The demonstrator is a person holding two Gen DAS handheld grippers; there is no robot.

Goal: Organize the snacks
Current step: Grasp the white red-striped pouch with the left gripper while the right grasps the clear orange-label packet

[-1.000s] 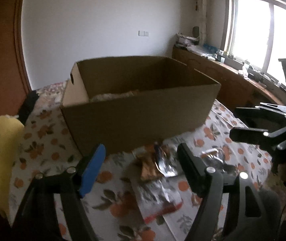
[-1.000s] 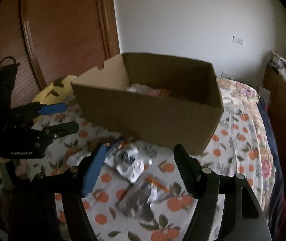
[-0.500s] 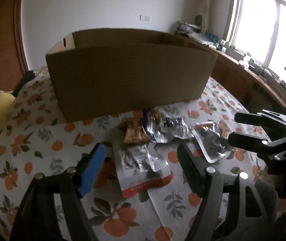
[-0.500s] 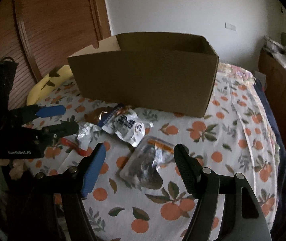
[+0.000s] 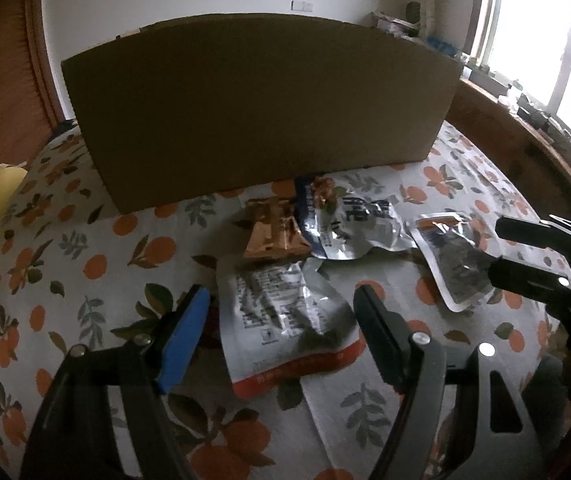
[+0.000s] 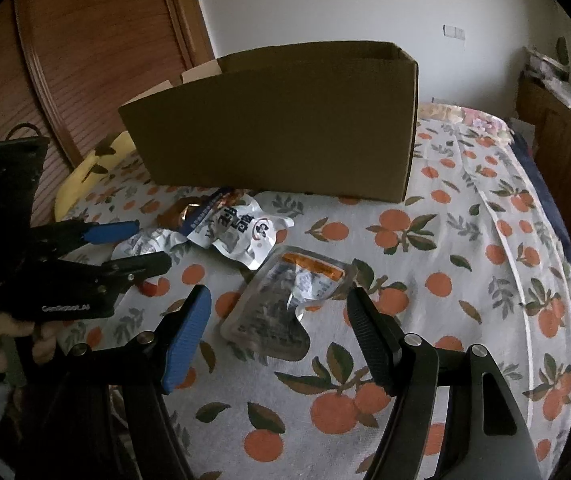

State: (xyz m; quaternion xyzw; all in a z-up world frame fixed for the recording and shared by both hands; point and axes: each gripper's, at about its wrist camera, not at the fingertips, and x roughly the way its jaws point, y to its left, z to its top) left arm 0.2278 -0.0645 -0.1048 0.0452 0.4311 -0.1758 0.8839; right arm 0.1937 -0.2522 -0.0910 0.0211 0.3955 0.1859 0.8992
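A tall brown cardboard box (image 5: pixel 257 108) stands on a bed covered by a white cloth printed with oranges and leaves (image 6: pixel 465 264). It looks meant as the container for the snacks, though its inside is hidden from both low cameras. Four snack packets lie loose on the cloth in front of its near wall, so the sorting is not finished.

The left hand-held gripper (image 5: pixel 281 332) hangs low with its jaws spread wide and nothing between them. It straddles a silver foil pouch with a red bottom edge (image 5: pixel 285 320), which lies flat and is probably the next pick. Just beyond that pouch sits a small copper-brown wrapper (image 5: pixel 275 234), and beside it a crumpled silver and blue packet with dark lettering (image 5: pixel 349 224), its far end close under the box wall; whether it touches the wall I cannot tell.

The right hand-held gripper (image 6: pixel 277 328) is likewise wide and empty, poised over a clear vacuum-sealed pouch of dark contents with an orange strip (image 6: pixel 285 308). Each gripper is lined up on its own packet, which would let both be lifted together. Flat, slippery film like this likely needs a pinch at a raised edge or crease.
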